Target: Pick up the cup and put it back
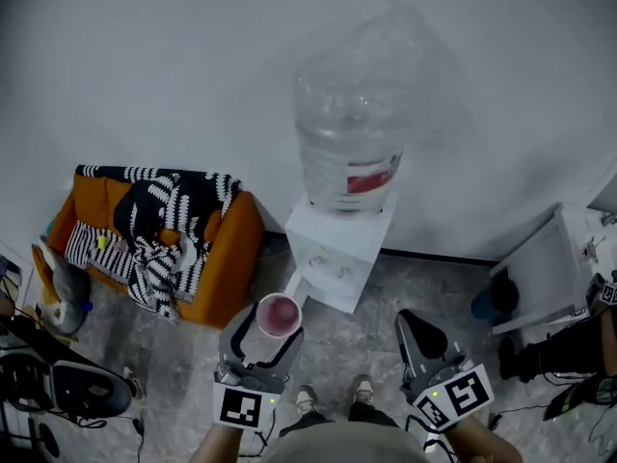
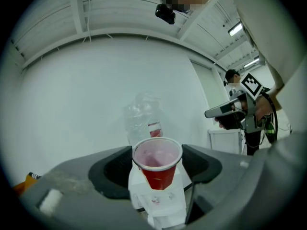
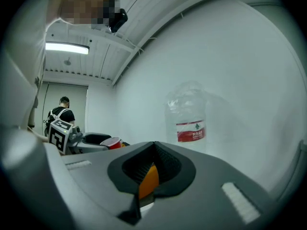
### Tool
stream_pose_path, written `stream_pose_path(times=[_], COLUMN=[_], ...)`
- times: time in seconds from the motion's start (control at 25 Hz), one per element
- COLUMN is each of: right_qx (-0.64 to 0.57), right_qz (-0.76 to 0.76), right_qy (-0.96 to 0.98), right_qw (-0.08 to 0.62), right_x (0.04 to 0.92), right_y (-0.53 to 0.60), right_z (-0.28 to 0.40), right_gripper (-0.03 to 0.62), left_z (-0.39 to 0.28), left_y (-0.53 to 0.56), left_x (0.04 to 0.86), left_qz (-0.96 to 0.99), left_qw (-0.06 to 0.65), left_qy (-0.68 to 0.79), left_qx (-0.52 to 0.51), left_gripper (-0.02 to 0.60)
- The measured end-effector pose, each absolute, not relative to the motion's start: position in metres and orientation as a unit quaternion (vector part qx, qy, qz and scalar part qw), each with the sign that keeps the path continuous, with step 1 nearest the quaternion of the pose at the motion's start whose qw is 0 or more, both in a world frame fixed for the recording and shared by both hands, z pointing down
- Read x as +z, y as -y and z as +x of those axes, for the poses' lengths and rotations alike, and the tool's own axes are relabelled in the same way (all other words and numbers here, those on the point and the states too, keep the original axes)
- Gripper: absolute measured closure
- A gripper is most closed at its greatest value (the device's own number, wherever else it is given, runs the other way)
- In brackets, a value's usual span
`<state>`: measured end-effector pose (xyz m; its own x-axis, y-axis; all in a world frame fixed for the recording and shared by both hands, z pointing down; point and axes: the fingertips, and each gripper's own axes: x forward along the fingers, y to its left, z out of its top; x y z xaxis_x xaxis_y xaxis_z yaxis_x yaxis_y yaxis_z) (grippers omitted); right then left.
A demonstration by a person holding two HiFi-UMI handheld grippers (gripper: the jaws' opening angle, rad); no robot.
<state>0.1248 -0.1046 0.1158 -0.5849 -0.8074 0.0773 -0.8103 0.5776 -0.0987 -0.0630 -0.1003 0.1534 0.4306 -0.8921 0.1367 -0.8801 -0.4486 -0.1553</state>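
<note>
Red plastic cup (image 1: 279,314) (image 2: 156,177) upright, rim up, pinched by its wall just under the rim between the two jaws of the left gripper (image 1: 268,324) (image 2: 157,165). Jaws narrowed to the cup's width, one black pad pressed to each side. Held in the air above the mottled grey floor (image 1: 359,347), just in front of the white water dispenser (image 1: 339,249) (image 2: 160,202); touching it or not, cannot tell.

Right gripper (image 1: 409,320) (image 3: 153,148) off to the cup's right and well apart from it, jaws brought together, tips meeting, nothing clamped; only a sliver of orange seen through the slot below the tips.

On top of the dispenser, a clear water bottle (image 1: 352,133) (image 3: 191,123) with a red label, against a white wall. Left of the dispenser, an orange sofa (image 1: 224,258) draped with a black-and-white striped cloth (image 1: 164,222).
</note>
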Motion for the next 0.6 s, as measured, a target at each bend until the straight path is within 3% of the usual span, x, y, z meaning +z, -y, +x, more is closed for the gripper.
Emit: stream_pose_path(times=[0.6], right_qx=[0.03], right_qz=[0.49], right_qy=[0.871], right_qw=[0.016], right_x=[0.116], right_y=[0.186], right_z=[0.153], right_gripper=[0.591], left_z=[-0.005], left_y=[0.196], left_x=[0.146], left_qz=[-0.875], left_qw=[0.041], left_qy=[-0.477], left_qx=[-0.074], left_gripper=[0.247])
